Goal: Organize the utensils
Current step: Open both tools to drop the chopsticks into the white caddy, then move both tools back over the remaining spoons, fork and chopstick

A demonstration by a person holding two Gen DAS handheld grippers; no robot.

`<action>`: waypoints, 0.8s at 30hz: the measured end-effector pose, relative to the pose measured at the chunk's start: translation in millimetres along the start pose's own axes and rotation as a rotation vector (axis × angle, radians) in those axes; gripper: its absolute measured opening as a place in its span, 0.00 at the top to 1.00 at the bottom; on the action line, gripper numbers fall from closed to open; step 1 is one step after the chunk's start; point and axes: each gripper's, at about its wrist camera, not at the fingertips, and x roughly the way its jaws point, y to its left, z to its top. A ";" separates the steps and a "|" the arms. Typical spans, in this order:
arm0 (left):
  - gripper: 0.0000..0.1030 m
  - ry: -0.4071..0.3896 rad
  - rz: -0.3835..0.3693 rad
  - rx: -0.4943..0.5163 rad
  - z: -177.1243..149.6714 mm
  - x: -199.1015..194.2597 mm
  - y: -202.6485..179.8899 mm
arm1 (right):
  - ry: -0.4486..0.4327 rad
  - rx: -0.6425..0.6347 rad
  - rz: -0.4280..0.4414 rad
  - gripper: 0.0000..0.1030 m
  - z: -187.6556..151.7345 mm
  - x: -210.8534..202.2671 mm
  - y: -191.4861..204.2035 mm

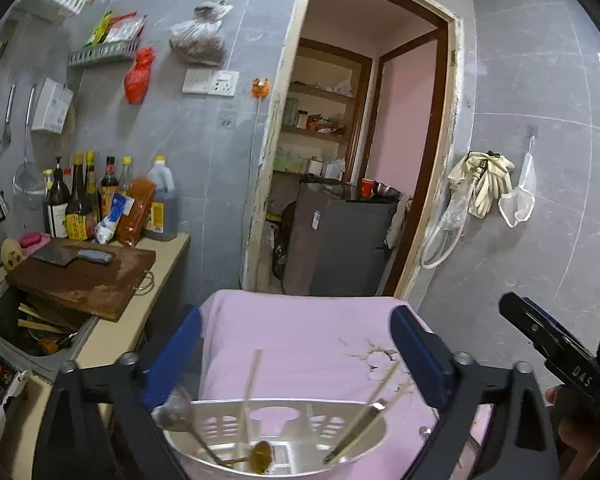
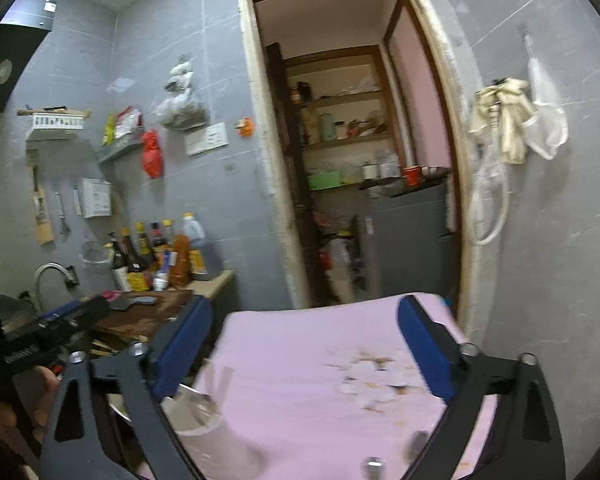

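Note:
A white slotted utensil holder [image 1: 276, 436] stands on a pink cloth-covered table [image 1: 300, 332] at the bottom of the left wrist view. It holds chopsticks [image 1: 249, 396], more chopsticks with a dark-handled utensil [image 1: 364, 416], a metal spoon [image 1: 180, 416] and a brown spoon [image 1: 262, 454]. My left gripper [image 1: 296, 344] is open and empty, its blue fingers on either side above the holder. My right gripper [image 2: 304, 344] is open and empty over the cloth; the holder [image 2: 198, 412] shows blurred at its lower left. The right gripper body also shows at the right edge of the left wrist view [image 1: 556, 356].
A counter to the left carries a wooden cutting board with a cleaver [image 1: 76, 258], sauce bottles [image 1: 100, 200] and a sink [image 1: 32, 332] with dishes. An open doorway [image 1: 352, 160] lies straight ahead. Gloves and bags hang on the right wall [image 1: 484, 184]. The cloth has a stained patch [image 1: 374, 360].

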 end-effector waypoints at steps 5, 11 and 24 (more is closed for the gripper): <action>0.01 -0.010 -0.018 0.034 -9.2 -4.6 -40.4 | 0.021 -0.010 -0.094 0.05 0.2 -20.4 -43.2; 0.01 0.004 -0.077 0.079 -27.1 -7.5 -92.7 | 0.068 -0.005 -0.176 0.04 -4.4 -38.2 -98.3; 0.01 0.128 -0.129 0.084 -76.1 26.4 -157.9 | 0.214 0.025 -0.217 0.04 -47.6 -31.4 -177.0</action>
